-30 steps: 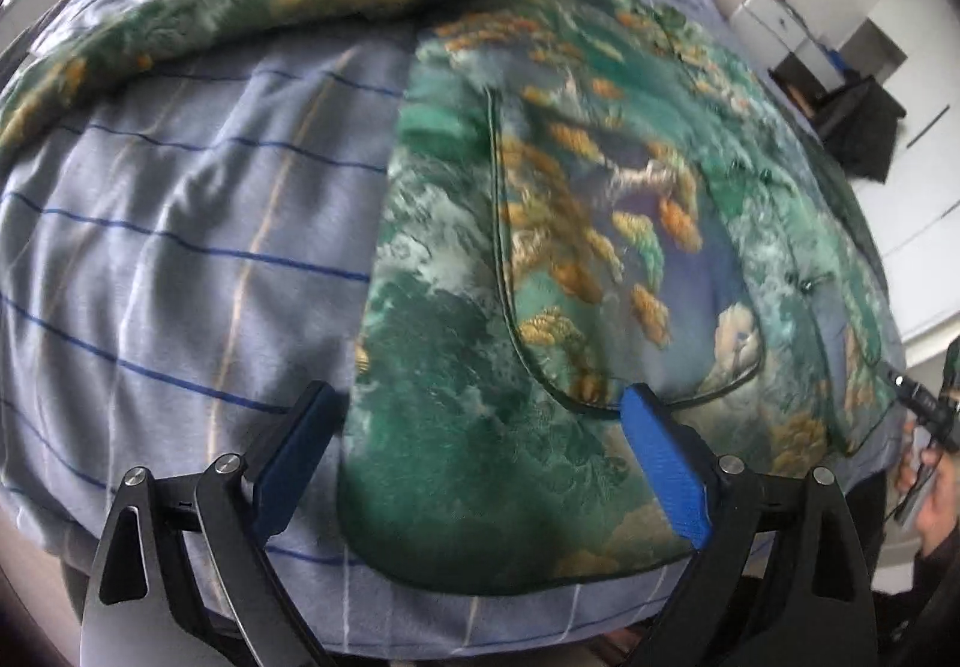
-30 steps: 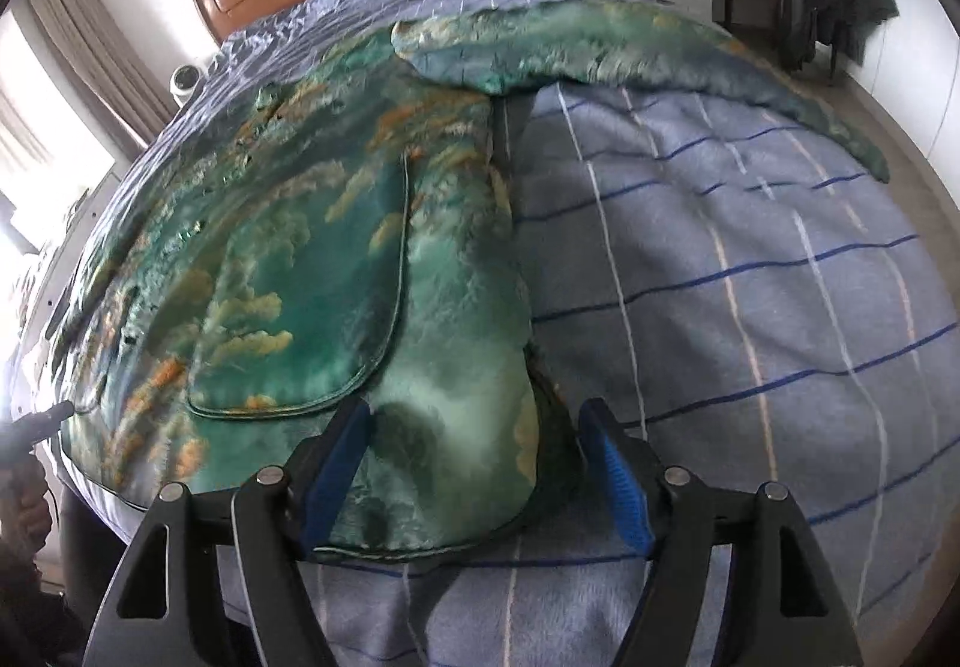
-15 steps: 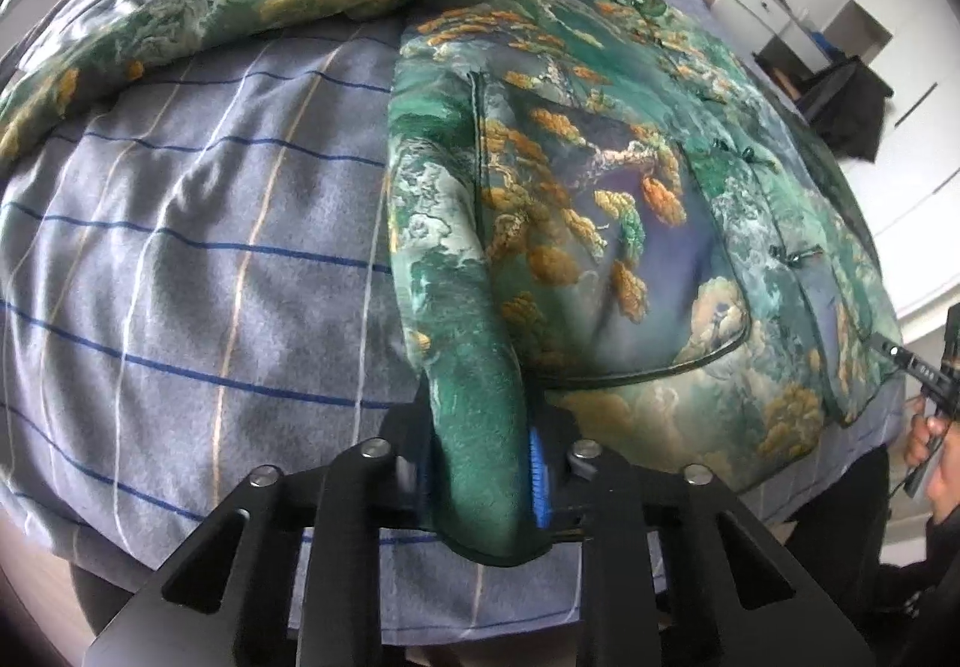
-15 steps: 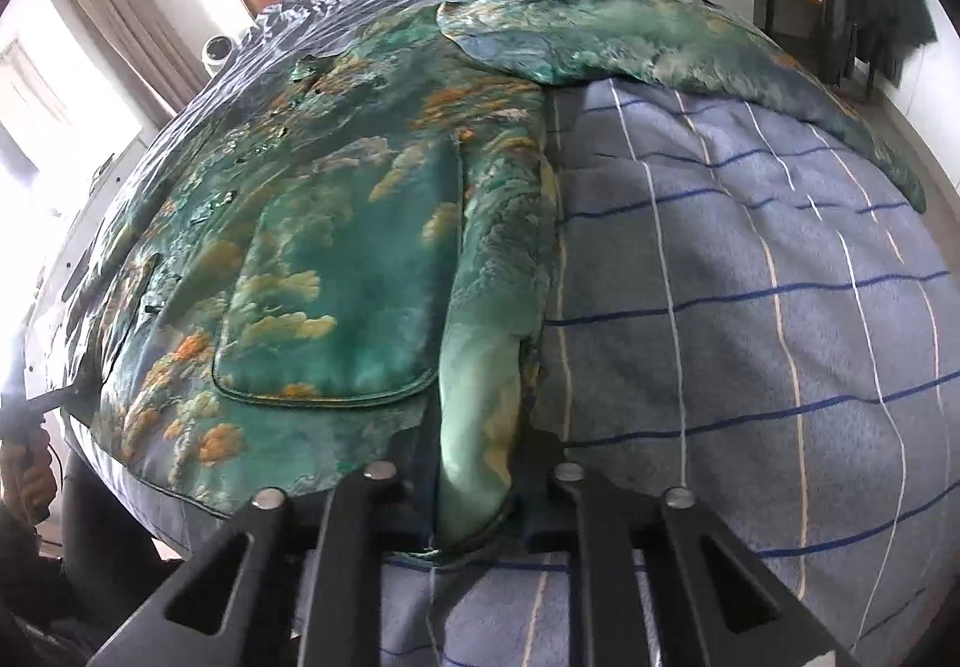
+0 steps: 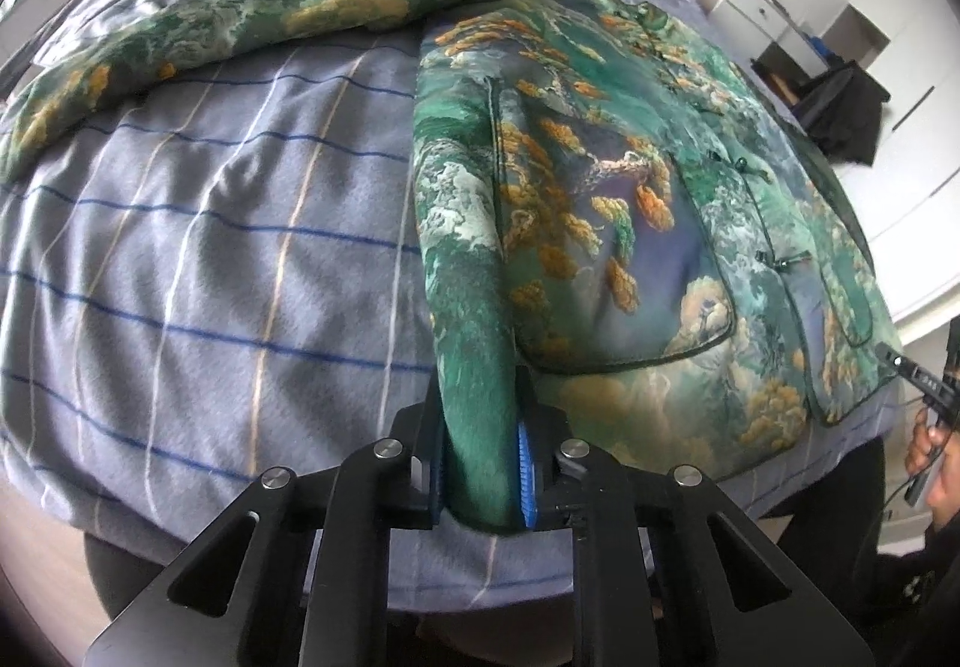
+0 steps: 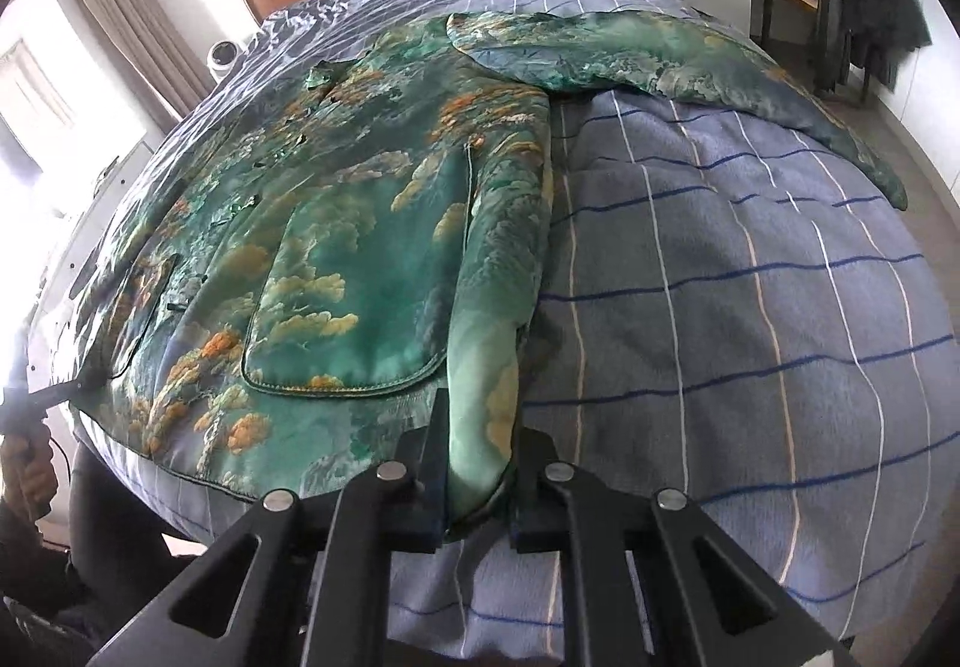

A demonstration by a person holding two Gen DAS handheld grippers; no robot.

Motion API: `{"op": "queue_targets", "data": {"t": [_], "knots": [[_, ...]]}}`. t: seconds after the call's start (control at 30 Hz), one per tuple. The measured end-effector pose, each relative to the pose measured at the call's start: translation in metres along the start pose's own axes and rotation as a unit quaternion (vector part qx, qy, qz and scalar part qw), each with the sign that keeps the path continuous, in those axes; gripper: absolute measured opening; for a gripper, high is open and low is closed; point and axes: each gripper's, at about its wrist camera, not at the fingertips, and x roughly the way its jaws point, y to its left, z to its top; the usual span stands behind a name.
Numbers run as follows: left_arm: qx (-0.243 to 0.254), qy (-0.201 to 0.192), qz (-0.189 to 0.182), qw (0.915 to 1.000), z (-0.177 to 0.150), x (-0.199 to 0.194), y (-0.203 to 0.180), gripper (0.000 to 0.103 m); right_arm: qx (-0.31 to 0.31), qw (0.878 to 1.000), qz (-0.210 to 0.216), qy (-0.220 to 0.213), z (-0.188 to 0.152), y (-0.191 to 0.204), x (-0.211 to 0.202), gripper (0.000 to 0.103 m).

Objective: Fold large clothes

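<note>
light: soft daylight, window [image 6: 24, 84] blown out | shadows: faint folds shaded on bed [image 6: 750, 307] | focus: sharp centrally | edges: strongly bent, dark-vignetted, slightly blurred

We find no writing, label, brand, number or sign that we can read in either view, on anything.

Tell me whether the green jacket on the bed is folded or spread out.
Spread, not yet folded. The jacket lies front-up on the bed, both sleeves stretched outward; only its two bottom corners are pinched into ridges.
</note>
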Motion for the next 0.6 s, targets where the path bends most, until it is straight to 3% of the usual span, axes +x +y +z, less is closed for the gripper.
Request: {"op": "queue_targets", "data": {"t": [0.2, 0.33, 0.4, 0.47, 0.57, 0.6], "knots": [[-0.009, 0.001, 0.006, 0.9999, -0.01, -0.01, 0.013, 0.015, 0.007, 1.0, 0.003, 0.005, -0.012, 0.002, -0.008, 0.013], [-0.016, 0.005, 0.013, 0.9998, -0.006, 0.004, 0.015, 0.016, 0.016, 1.0, -0.011, 0.004, -0.015, -0.002, 0.002, 0.013], [-0.008, 0.005, 0.03, 0.9995, -0.001, 0.008, 0.01, 0.022, 0.029, 0.999, -0.016, 0.003, -0.012, -0.007, 0.013, 0.014], [0.006, -0.002, 0.049, 0.9988, 0.0, 0.005, 0.005, 0.038, 0.028, 0.999, -0.026, -0.006, -0.011, -0.006, 0.017, 0.02], [0.009, -0.019, 0.055, 0.9982, 0.0, -0.005, -0.001, 0.058, 0.037, 0.999, -0.032, -0.016, -0.012, -0.011, 0.014, 0.046], [0.006, -0.029, 0.055, 0.9981, 0.002, -0.012, -0.003, 0.06, 0.045, 0.998, -0.035, -0.022, -0.011, -0.016, 0.011, 0.05]]}}
